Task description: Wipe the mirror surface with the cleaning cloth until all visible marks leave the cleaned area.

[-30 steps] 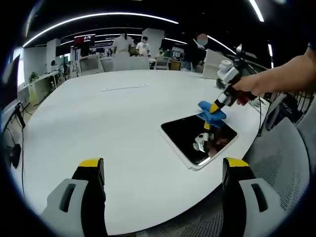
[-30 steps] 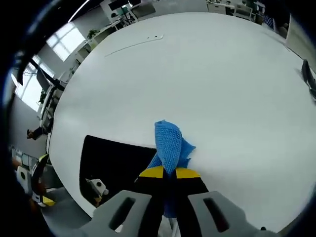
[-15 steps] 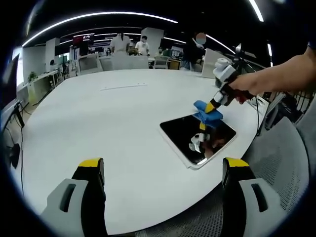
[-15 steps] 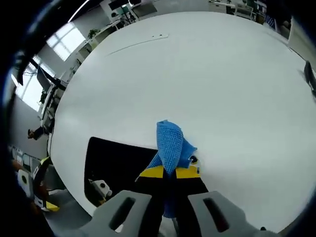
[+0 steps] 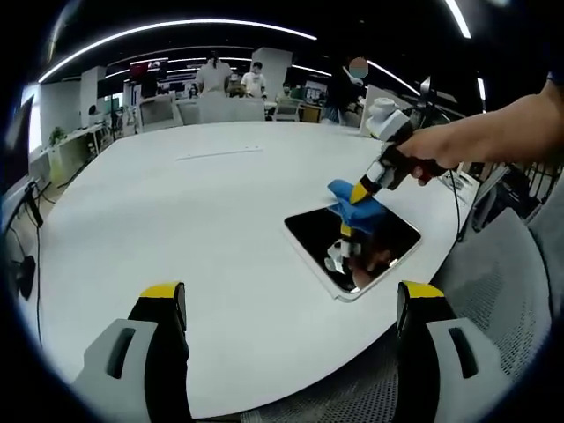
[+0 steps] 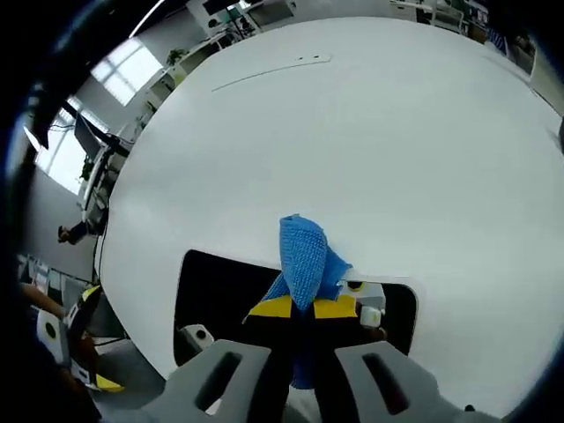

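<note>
Near the right edge of the white table [image 5: 176, 229] in the left gripper view, the mirror [image 5: 352, 249] lies flat; the right gripper [image 5: 361, 189] presses the blue cloth [image 5: 351, 201] on its far edge. The left gripper [image 5: 291, 304] hangs spread, empty. People stand beyond. In the right gripper view, the jaws pinch the cloth over the mirror.
</note>
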Demonstrator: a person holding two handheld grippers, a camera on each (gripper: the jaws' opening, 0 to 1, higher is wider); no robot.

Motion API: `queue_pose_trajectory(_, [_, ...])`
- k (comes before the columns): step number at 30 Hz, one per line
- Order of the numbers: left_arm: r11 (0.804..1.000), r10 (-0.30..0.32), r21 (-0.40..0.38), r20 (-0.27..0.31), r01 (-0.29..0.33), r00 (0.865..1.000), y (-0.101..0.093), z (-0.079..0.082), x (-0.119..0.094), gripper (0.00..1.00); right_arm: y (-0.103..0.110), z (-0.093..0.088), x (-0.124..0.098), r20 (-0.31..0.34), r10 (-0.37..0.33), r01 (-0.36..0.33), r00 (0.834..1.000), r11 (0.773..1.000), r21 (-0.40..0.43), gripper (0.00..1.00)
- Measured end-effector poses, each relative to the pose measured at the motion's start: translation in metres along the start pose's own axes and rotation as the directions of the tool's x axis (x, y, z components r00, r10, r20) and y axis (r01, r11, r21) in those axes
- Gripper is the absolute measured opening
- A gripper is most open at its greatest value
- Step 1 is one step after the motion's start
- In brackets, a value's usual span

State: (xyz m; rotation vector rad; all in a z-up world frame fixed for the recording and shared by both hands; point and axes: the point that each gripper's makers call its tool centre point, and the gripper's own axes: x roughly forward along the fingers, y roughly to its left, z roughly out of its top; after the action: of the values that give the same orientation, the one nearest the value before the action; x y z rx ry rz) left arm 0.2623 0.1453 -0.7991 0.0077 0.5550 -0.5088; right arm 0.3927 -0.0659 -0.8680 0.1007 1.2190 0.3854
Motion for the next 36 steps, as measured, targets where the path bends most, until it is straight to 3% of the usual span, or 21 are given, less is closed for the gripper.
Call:
queue_pose_trajectory(14, [1.000, -0.010, -0.002, -0.004, 0.010, 1.000, -0.002, -0.001, 0.001, 0.99, 0.050, 0.007, 0.019, -0.015, 0.056, -0.056, 0.998, 0.998, -0.037, 0.00])
queue_pose_trajectory(36, [1.000, -0.018, -0.001, -0.003, 0.018, 1.000, -0.002, 0.000, 0.001, 0.99, 0.104, 0.017, 0.040, -0.040, 0.104, -0.108, 0.994, 0.989, -0.097, 0.00])
